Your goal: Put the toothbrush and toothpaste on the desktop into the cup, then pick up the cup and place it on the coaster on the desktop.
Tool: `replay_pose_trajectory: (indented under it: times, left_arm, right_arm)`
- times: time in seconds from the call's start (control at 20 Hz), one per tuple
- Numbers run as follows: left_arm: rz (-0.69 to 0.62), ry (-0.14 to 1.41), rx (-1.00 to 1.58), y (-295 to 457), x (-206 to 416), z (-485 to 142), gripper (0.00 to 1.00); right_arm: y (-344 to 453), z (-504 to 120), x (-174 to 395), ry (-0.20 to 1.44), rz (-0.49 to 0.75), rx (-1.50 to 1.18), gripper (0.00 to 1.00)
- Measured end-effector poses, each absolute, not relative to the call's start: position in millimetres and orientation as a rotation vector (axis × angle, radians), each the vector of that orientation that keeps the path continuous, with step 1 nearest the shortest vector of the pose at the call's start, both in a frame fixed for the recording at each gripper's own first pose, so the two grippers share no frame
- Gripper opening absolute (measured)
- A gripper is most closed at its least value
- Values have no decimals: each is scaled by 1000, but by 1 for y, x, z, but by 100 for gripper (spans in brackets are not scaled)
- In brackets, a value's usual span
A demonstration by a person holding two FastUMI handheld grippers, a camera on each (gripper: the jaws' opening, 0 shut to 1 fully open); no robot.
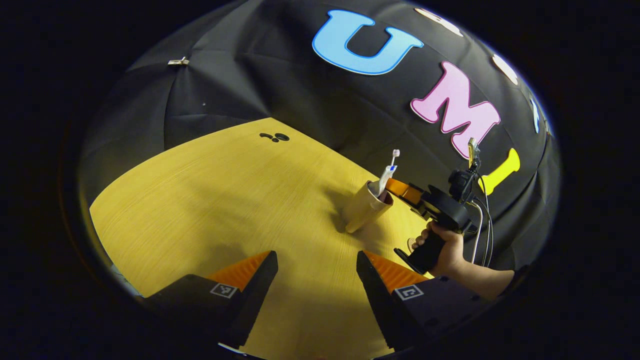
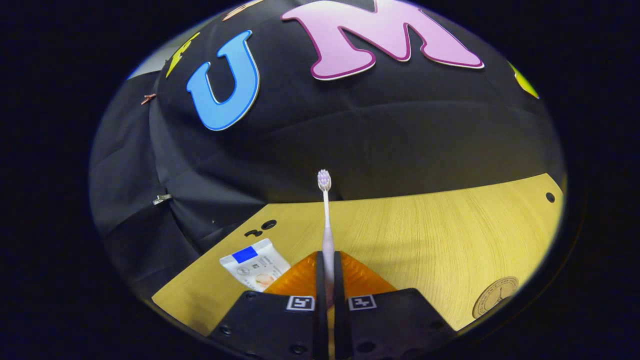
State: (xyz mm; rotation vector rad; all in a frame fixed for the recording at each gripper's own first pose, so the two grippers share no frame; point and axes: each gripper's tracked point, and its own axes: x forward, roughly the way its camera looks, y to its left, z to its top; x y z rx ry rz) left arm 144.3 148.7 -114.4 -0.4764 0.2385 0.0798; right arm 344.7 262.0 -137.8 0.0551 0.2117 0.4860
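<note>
Right gripper (image 2: 326, 270) clamped on toothbrush (image 2: 326, 220) handle, bristles up, over cup (image 1: 366, 206).
Toothbrush axis runs along the fingers; its lower end sits at the cup mouth. Left gripper (image 1: 316, 272) gapes empty, farther off; toothpaste (image 2: 255, 264) beside.

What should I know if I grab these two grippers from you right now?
Left gripper: jaws open, empty, above the desktop.
Right gripper: jaws shut on the toothbrush, held bristles up at the mouth of the cup.
Toothpaste: looks already in the cup, beside the brush.
Coaster: bare, to the right gripper's right.
Done: toothpaste, probably.
Left: release the toothbrush into the cup, then lift the cup onto the coaster.
</note>
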Motion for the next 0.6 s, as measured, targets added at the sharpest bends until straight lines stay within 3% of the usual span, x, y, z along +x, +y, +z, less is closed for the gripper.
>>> replay_pose_trajectory:
  times: [0.05, 0.15, 0.2, 0.25, 0.35, 0.6]
  left_arm:
    - [74, 238, -468, 146, 147, -112, 98]
    - [61, 241, -451, 138, 151, -108, 98]
    - [53, 244, -440, 135, 153, -106, 98]
    - [45, 244, -424, 131, 156, -105, 98]
    - [27, 244, -383, 126, 162, -97, 98]
    - [-17, 261, -262, 122, 184, -79, 98]
  right_arm:
    - [259, -138, 343, 212, 485, 55, 11]
    - [253, -136, 337, 217, 489, 45, 39]
    - [247, -133, 337, 213, 482, 43, 20]
    - [240, -127, 336, 207, 475, 52, 40]
    - [216, -114, 332, 195, 450, 83, 89]
    - [142, -92, 336, 182, 331, 89, 98]
